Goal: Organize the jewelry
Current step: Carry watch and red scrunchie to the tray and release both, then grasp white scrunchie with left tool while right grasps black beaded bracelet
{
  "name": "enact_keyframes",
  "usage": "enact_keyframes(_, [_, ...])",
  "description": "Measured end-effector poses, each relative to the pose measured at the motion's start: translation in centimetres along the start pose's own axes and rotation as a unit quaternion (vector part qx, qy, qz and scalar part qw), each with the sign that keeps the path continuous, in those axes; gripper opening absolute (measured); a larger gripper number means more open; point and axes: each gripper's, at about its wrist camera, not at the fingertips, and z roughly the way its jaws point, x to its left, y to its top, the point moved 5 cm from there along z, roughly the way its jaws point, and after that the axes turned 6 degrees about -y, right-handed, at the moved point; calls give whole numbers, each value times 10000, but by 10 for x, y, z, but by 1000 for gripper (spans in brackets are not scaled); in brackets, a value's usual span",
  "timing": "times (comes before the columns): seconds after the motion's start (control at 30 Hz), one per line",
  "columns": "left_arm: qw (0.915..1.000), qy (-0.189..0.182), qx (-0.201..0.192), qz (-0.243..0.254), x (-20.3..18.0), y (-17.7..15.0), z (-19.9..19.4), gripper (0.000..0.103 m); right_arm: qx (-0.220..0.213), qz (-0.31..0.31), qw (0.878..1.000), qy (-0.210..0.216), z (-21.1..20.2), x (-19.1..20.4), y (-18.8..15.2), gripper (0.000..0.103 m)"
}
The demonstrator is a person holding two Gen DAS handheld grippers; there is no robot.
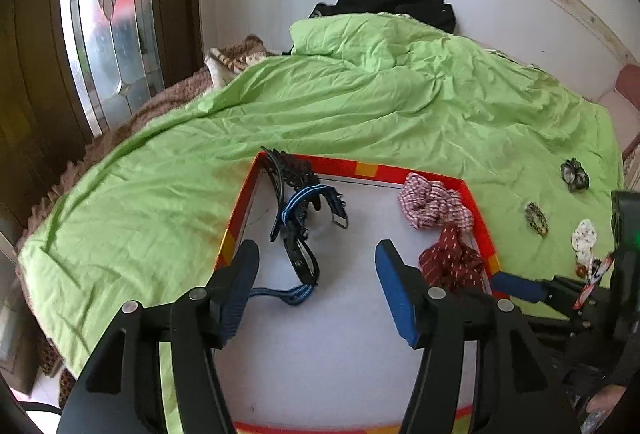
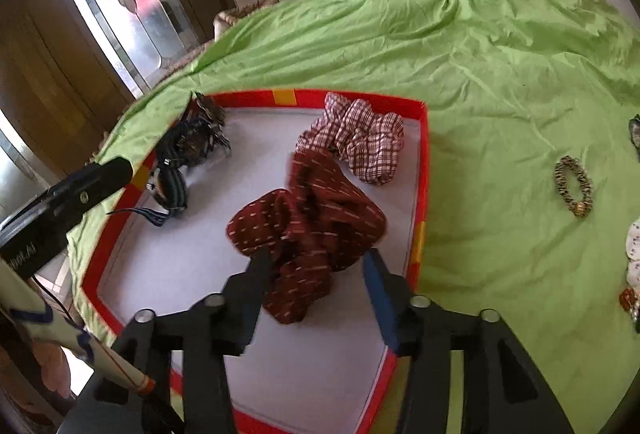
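A shallow red-rimmed box [image 1: 362, 169] [image 2: 424, 169] with a white floor lies on the green bedsheet. In it are a dark red scrunchie [image 1: 452, 262] [image 2: 316, 218], a red-checked scrunchie [image 1: 434, 203] [image 2: 360, 137], and a tangle of black and blue-striped bands [image 1: 298, 218] [image 2: 188, 153]. My left gripper [image 1: 316, 254] is open and empty above the box floor. My right gripper [image 2: 316, 258] is open, its fingers either side of the dark red scrunchie. A beaded bracelet [image 1: 536, 218] [image 2: 572, 185] lies on the sheet to the right.
A dark scrunchie [image 1: 575, 174], a white patterned scrunchie [image 1: 584, 240] and small trinkets [image 2: 628, 302] lie on the sheet [image 1: 360, 105] at the right. Black clothing [image 1: 392, 3] lies at the bed's far end. A wooden door with a glass pane [image 1: 108, 33] stands to the left.
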Motion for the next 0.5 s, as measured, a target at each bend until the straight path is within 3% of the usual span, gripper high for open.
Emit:
enact_keyframes(0.17, [9999,36,-135,71,-16,-9,-27,64,-164,4,9998,-55,-29,-12,-14,54])
enact_keyframes(0.33, [9998,-137,-102,73,-39,-24,-42,64,-262,146,9992,-280,-57,-44,-47,54])
enact_keyframes(0.5, [9990,-206,2,405,-75,-35,-45,64,-245,519,9974,-443,-79,-86,-80,54])
